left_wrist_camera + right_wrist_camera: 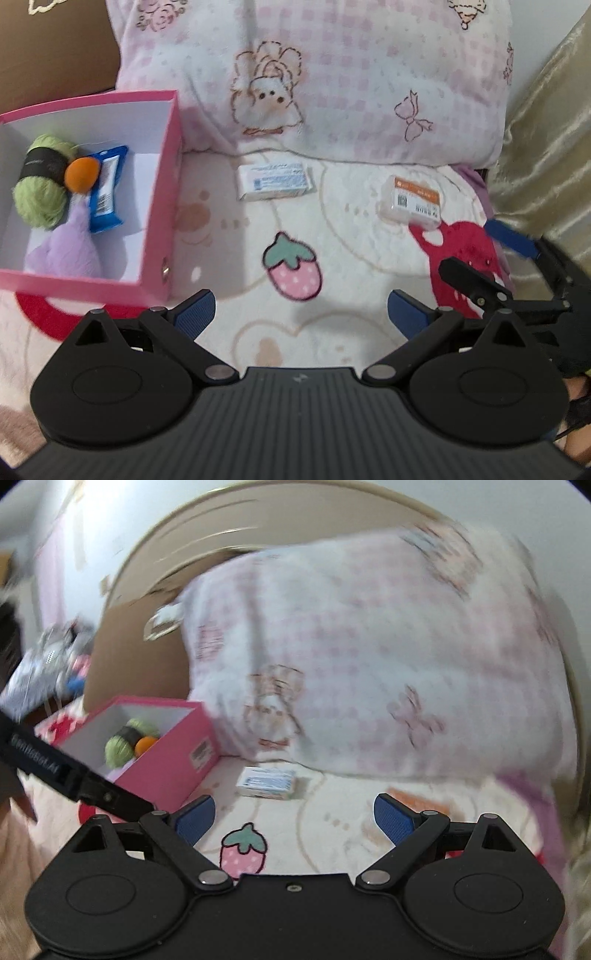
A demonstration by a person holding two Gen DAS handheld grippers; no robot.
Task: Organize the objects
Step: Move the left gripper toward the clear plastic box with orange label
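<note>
I see left gripper (301, 314) spread, empty | right gripper (294, 816) spread, empty | white box (275, 181) mid-frame on blanket (351, 258), long axis left-right | orange-labelled box (413, 203) right of it, tilted | pink bin (162, 199) left.

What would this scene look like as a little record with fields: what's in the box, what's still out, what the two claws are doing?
surface: blanket with strawberry print
container: pink box, open
in box: green yarn, orange ball, blue packet, purple plush
still out: white carton, orange-labelled case
behind: pillow
left gripper: open, empty
right gripper: open, empty
</note>
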